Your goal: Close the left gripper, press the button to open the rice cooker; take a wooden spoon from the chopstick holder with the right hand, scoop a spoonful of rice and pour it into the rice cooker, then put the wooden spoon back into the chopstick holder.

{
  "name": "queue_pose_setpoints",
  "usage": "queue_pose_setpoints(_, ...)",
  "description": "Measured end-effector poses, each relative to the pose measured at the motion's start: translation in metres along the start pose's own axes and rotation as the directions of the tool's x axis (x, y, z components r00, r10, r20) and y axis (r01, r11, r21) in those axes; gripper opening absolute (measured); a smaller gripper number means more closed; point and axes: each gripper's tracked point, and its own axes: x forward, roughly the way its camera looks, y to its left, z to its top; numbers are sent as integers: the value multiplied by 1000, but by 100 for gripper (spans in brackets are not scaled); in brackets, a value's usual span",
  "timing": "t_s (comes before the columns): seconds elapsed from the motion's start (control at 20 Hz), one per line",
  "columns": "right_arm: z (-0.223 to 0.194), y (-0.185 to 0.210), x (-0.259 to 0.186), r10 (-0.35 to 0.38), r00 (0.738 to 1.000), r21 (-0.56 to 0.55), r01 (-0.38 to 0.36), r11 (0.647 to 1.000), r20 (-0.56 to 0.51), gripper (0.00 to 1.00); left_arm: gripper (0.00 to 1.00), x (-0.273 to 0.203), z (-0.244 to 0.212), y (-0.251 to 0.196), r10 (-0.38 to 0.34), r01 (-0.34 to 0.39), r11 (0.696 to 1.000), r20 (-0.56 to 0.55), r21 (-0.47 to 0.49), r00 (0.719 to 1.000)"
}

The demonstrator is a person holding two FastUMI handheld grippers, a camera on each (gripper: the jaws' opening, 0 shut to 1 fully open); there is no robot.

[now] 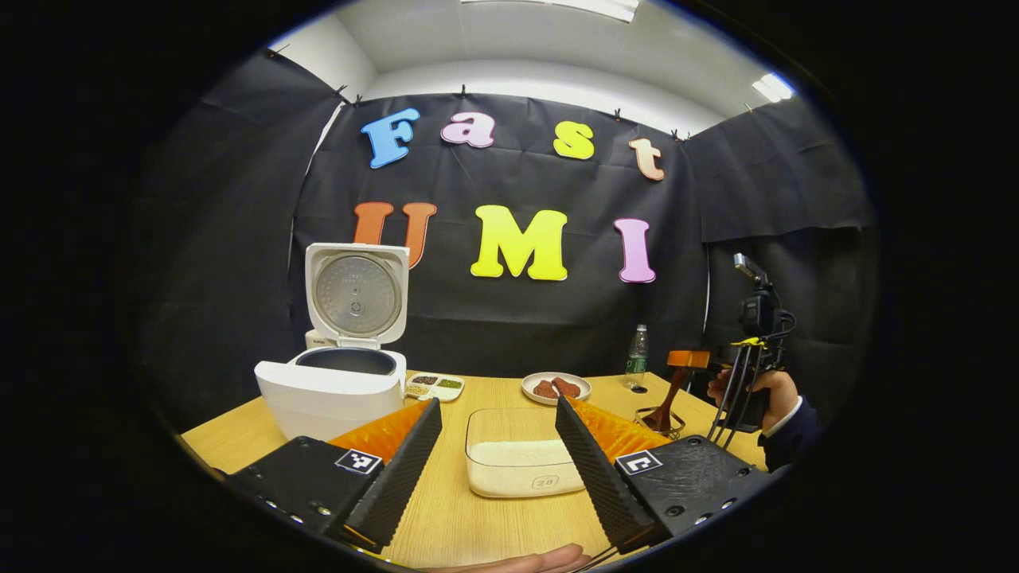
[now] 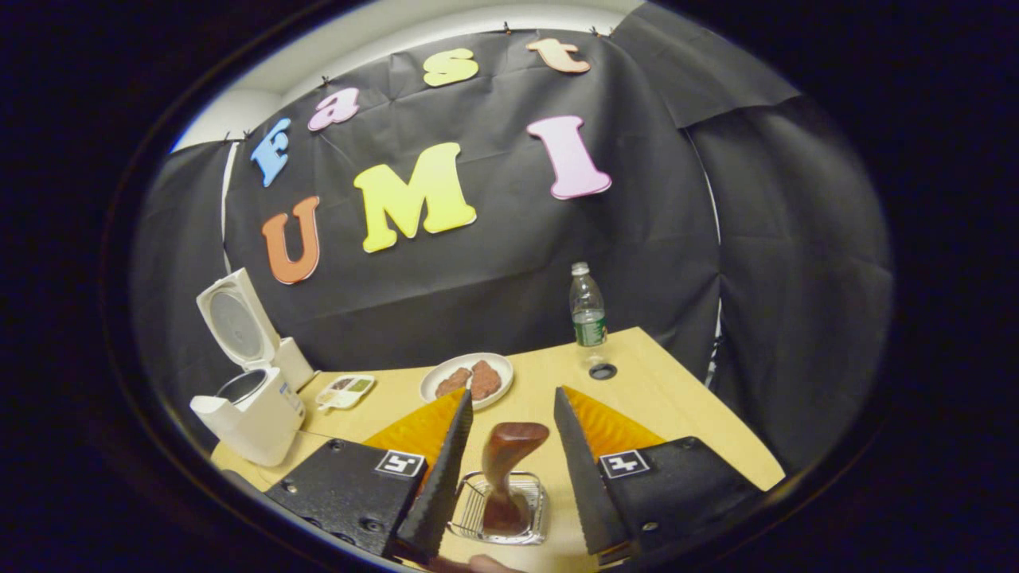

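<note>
The wooden spoon (image 2: 509,469) stood low in the centre of the right gripper view, bowl down in the wire chopstick holder (image 2: 497,509), its handle end rising between the fingers of the right gripper (image 2: 509,446). Those fingers were spread, apart from the handle on both sides, so nothing was gripped; the placement reads as lining up for the take. The holder's near edge was cut off at the bottom of the frame.

The rice cooker (image 1: 330,386) sat left of centre in the left gripper view, lid upright, so the button step looks done. The left gripper (image 1: 497,446) hung open over the bench (image 1: 446,509), framing the container of rice (image 1: 521,461). The cooker's pot interior was too dark to make out. At the right edge, a hand (image 1: 772,390) held the other gripper's frame near the holder.
</note>
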Motion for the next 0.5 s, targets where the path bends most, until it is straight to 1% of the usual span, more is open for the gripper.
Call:
queue_pose_setpoints(0.05,3,2,-6,-6,1000,-11,6,1000,14,81,92,0,1,1,3,-3,1000,1,-4,1000)
queue_pose_setpoints(0.1,7,1,-15,-9,999,-24,10,1000,33,87,92,1,1,2,6,-6,1000,2,-9,1000)
queue_pose_setpoints(0.25,19,-2,-41,-29,995,-48,34,998,92,87,92,3,5,4,18,-18,1000,3,-8,1000)
queue_pose_setpoints(0.35,26,-2,-60,-33,990,-71,43,997,134,92,92,5,9,6,20,-20,1000,8,2,1000)
queue_pose_setpoints(0.45,30,-2,-78,-39,986,-87,54,995,161,98,92,6,13,4,1,-1,1000,11,-9,1000)
queue_pose_setpoints(0.5,32,1,-87,-34,985,-90,49,995,168,94,92,6,17,6,1,-1,1000,17,-10,1000)
